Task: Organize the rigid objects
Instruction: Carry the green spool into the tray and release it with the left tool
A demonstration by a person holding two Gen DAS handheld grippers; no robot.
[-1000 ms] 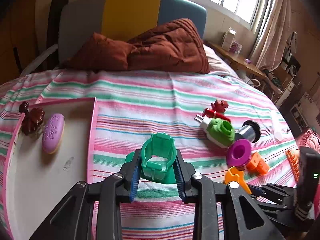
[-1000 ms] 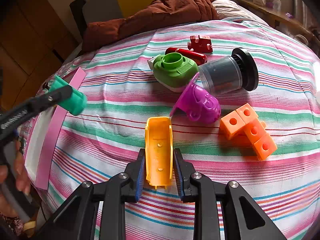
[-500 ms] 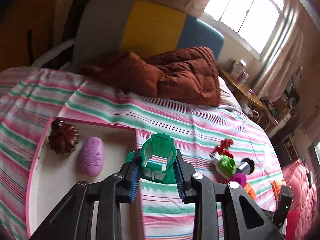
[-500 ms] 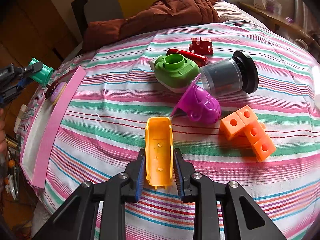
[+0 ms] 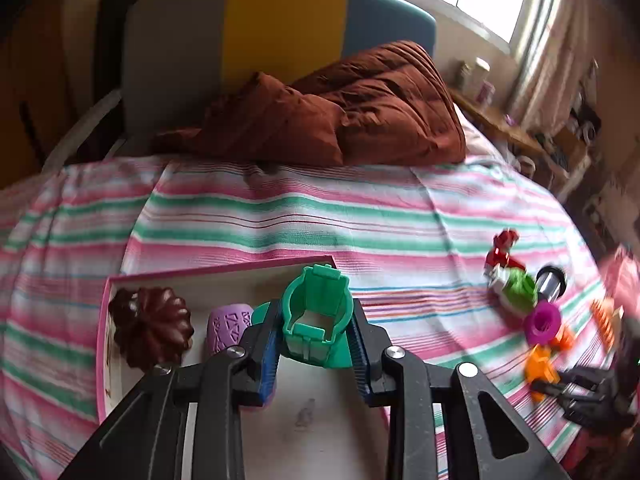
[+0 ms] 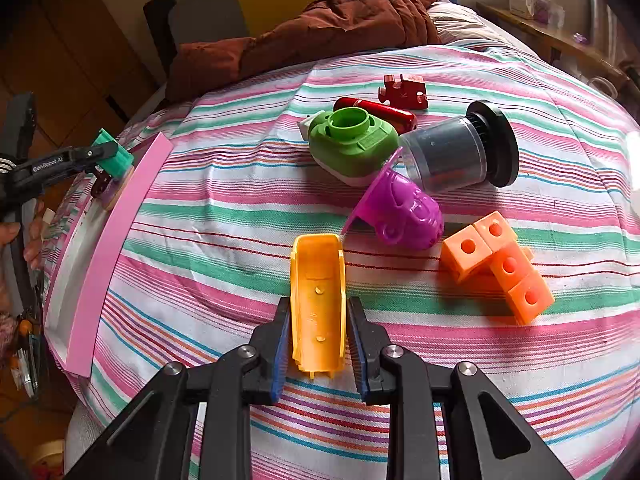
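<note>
My left gripper (image 5: 315,340) is shut on a teal plastic piece (image 5: 316,312) and holds it over the pink-rimmed tray (image 5: 220,271), which holds a brown fluted mould (image 5: 150,330) and a purple piece (image 5: 228,328). My right gripper (image 6: 319,332) is shut on a yellow trough-shaped piece (image 6: 318,300) that lies on the striped bedspread. Ahead of it lie a purple car mould (image 6: 404,212), orange cubes (image 6: 500,264), a green and white toy (image 6: 352,144), a dark cylinder (image 6: 456,152), a red tube (image 6: 380,112) and a red puzzle piece (image 6: 404,90).
The tray (image 6: 116,224) lies at the bed's left edge in the right wrist view, with the left gripper (image 6: 116,156) over it. A brown quilt (image 5: 340,112) and a headboard stand at the far end. A bedside shelf (image 6: 560,36) is at the right.
My left gripper has carried the teal piece left from the bedspread to over the tray. My right gripper has stayed on the yellow piece.
</note>
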